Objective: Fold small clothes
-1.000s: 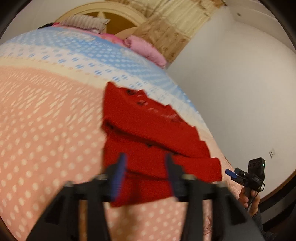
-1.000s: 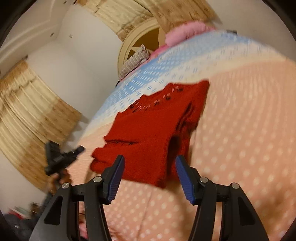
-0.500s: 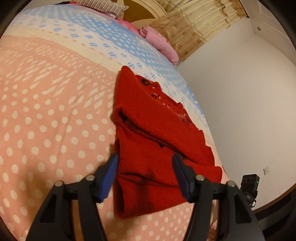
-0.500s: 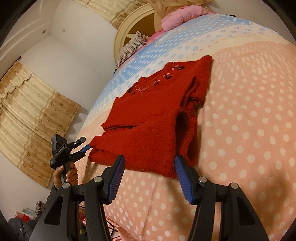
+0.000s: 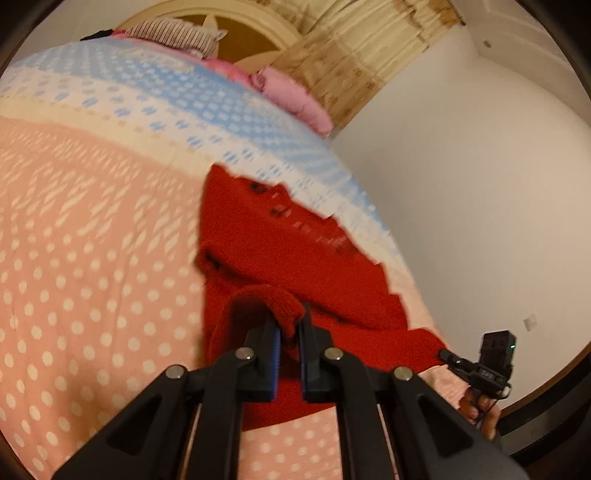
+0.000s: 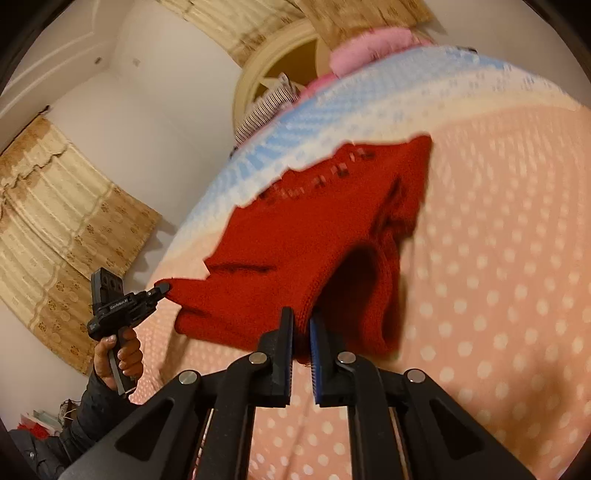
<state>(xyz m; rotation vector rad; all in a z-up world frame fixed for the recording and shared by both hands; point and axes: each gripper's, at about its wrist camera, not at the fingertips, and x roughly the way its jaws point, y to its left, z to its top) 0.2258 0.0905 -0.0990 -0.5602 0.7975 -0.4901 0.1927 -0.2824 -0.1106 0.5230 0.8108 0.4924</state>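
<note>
Both my jaws just closed on red knitted sweater (image 5: pixel 295 266) hem: left gripper (image 5: pixel 290 338), right gripper (image 6: pixel 301 328). Lift evenly, corners level, fold toward collar.

Fuzzy knitted red sweater (image 5: pixel 295 266) on smooth dotted cloth bedspread (image 5: pixel 92 277)

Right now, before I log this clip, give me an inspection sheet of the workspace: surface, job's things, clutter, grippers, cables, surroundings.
Surface: bed with a pink, cream and blue dotted bedspread.
Job's things: one red knitted sweater, partly folded, near hem bunched upward.
Clutter: pink pillow and striped pillow at the headboard.
Grippers: left gripper has just closed on the sweater's hem; right gripper has just closed on its near edge.
Cables: nothing seen.
Surroundings: white walls, beige curtains.
</note>
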